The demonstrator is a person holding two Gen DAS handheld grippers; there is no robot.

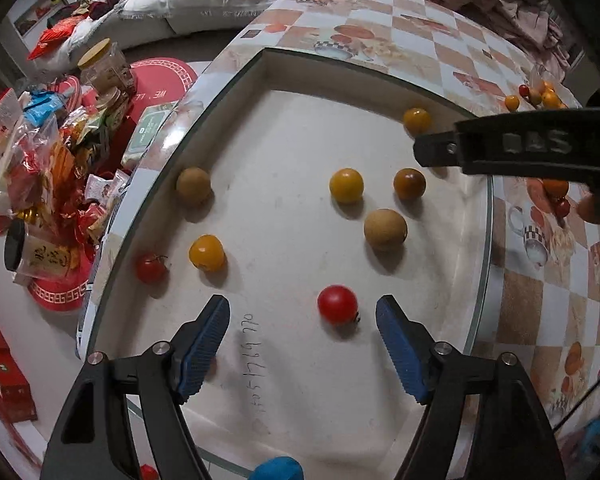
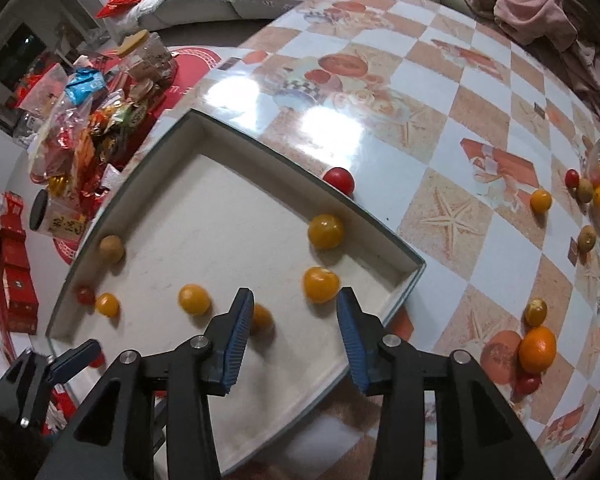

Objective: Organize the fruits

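A shallow white tray (image 1: 284,360) lies on the checkered table and holds several small fruits. My left gripper (image 1: 303,310) is open above the tray, with a red cherry tomato (image 1: 337,304) lying between its fingertips, nearer the right one. Yellow tomatoes (image 1: 346,185) and brown round fruits (image 1: 385,229) lie further in. My right gripper (image 2: 296,300) is open over the tray's (image 2: 204,360) right part, just before a yellow tomato (image 2: 321,285). It shows in the left wrist view as a black finger (image 1: 500,148). A red tomato (image 2: 339,179) sits on the table outside the tray's far rim.
More loose fruits lie on the table right of the tray, among them an orange (image 2: 537,349) and small tomatoes (image 2: 540,200). Snack packets and jars (image 1: 52,152) crowd the surface left of the table. Pink cloth (image 2: 540,12) lies at the table's far side.
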